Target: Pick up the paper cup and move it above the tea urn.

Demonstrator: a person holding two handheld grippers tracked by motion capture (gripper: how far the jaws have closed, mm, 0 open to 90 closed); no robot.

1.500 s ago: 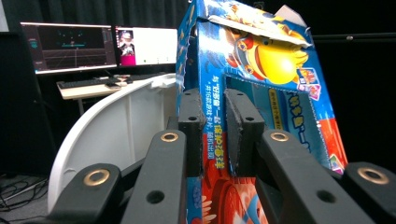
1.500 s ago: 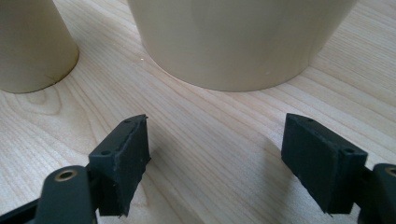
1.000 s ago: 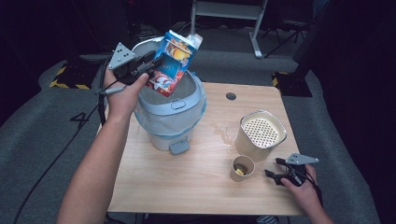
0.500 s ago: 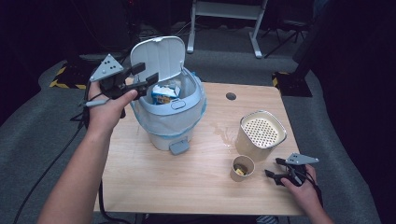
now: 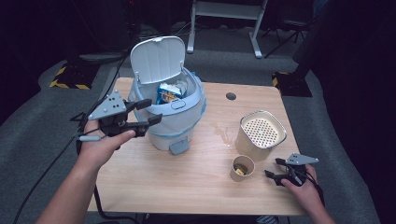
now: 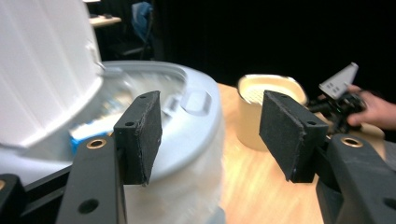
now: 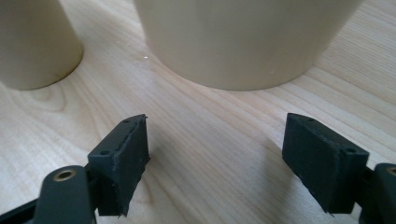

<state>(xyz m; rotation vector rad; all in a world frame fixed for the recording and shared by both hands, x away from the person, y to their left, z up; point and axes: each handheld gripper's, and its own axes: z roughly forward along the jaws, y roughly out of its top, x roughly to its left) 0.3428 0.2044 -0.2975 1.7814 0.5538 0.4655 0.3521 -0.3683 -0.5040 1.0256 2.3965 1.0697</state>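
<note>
Carton (image 5: 168, 92) in bin (image 5: 187, 119) (lid up), beside left gripper (image 5: 150, 113).

We have let the blue carton (image 5: 169, 92) drop into the bin (image 5: 187, 116), and our left tongs (image 5: 148, 114), now empty and open, have drawn back beside its wall.

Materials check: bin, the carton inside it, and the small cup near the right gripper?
Bin: looks like moulded plastic, pale blue-grey body with a white lid, smooth with a soft sheen.
Carton: probably printed paperboard, blue graphics, creased edges.
Small cup: likely paper, matte tan, thin rim; could be plastic.
Table: light wood or wood-look laminate, visible grain.
</note>
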